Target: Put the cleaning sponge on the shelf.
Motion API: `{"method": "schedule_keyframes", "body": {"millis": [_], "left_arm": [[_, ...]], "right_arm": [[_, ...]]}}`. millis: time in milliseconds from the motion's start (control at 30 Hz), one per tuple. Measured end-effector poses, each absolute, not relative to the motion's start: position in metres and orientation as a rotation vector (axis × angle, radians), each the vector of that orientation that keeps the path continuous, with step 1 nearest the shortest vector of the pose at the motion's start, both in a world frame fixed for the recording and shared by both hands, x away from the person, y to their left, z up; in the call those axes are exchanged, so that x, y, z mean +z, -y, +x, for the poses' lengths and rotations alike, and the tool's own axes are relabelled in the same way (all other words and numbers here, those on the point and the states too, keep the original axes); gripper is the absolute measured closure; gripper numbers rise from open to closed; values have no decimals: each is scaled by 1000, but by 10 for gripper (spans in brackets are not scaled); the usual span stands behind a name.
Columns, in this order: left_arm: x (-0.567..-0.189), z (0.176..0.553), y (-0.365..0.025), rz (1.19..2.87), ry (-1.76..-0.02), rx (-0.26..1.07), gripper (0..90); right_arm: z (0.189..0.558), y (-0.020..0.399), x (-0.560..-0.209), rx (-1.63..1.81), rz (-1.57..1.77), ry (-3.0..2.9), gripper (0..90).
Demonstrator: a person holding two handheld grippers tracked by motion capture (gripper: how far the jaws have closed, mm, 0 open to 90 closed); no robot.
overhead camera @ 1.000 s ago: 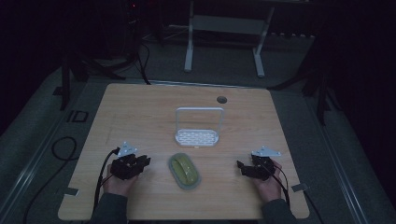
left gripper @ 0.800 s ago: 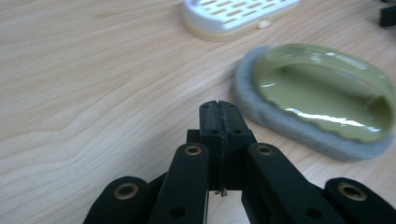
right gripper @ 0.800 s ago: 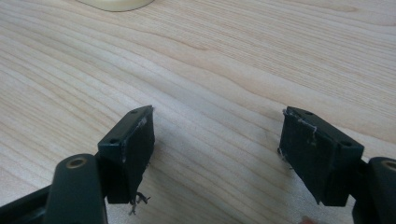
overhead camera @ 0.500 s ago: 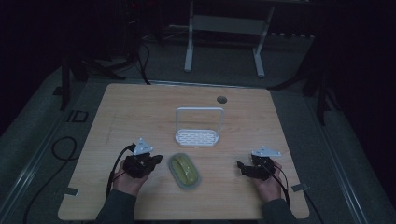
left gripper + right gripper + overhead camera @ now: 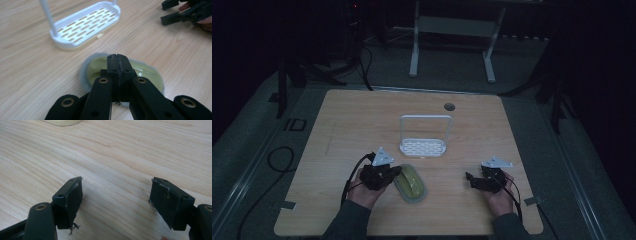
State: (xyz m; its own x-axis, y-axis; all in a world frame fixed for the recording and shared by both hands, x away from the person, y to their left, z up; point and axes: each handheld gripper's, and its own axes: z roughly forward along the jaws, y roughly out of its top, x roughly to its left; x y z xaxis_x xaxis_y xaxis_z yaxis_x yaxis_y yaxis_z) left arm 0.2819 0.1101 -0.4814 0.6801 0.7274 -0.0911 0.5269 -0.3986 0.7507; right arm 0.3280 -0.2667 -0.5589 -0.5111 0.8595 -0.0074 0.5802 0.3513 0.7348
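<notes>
Left hand-held gripper [image 5: 117,65] clenched, jaws pressed together with nothing between, tips over the yellow-green sponge [image 5: 147,72] just ahead on the bench [image 5: 362,120]. White rack [image 5: 85,25] beyond it. Right hand-held gripper [image 5: 116,195] released, well apart.

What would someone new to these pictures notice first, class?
Probably the yellow-green oval dish with its grey rim, lying near the front middle of the wooden table, with the left tongs shut just above it. Behind it stands a white slotted rack with a tall hoop handle. The right tongs rest open at the right, gripping nothing.
</notes>
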Motion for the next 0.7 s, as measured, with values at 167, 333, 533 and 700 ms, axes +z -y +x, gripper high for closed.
{"method": "schedule_keyframes", "body": {"millis": [167, 333, 533, 700], "left_arm": [[-483, 282, -94, 2121, -916, 299, 900], [-485, 283, -77, 2149, -874, 277, 900], [-490, 284, -63, 2172, -844, 248, 900], [-495, 283, -56, 2191, -829, 224, 900]], "right_arm": [[328, 267, -559, 969, 1261, -2227, 257], [328, 267, -559, 969, 1261, -2227, 256], [328, 267, -559, 970, 1261, -2227, 256], [328, 267, -559, 969, 1261, -2227, 255]]}}
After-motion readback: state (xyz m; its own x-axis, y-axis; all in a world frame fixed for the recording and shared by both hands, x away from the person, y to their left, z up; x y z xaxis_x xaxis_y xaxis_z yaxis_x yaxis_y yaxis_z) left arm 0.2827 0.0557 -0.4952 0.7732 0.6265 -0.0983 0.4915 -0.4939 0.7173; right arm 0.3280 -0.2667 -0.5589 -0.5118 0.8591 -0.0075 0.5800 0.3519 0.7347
